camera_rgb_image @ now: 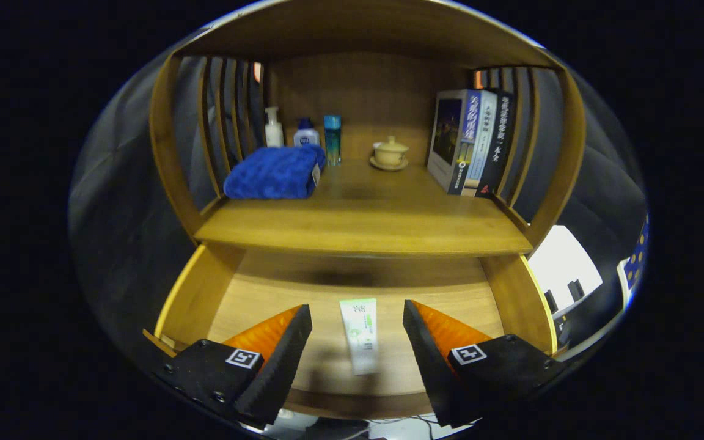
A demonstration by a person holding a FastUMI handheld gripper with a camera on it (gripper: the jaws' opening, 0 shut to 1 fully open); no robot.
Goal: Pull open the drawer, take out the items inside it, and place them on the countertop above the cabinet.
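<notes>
Hovering my gripper [357, 333] over the pulled-out drawer [199, 293], fingers spread apart, tube [359, 335] lying between them.

Gripper: we see our gripper [357, 324] from its own camera, its two fingers reaching forward and angled downward.
Jaws: we hold them wide apart, with a broad gap between the tips.
Left finger: we see its ribbed inner pad [278, 360] facing inward, a square marker on its base.
Right finger: we see its pad [428, 357] mirroring the left, with a marker too.
Contact: we see neither finger pressing on anything.
Level: both tips sit at the same height.
</notes>
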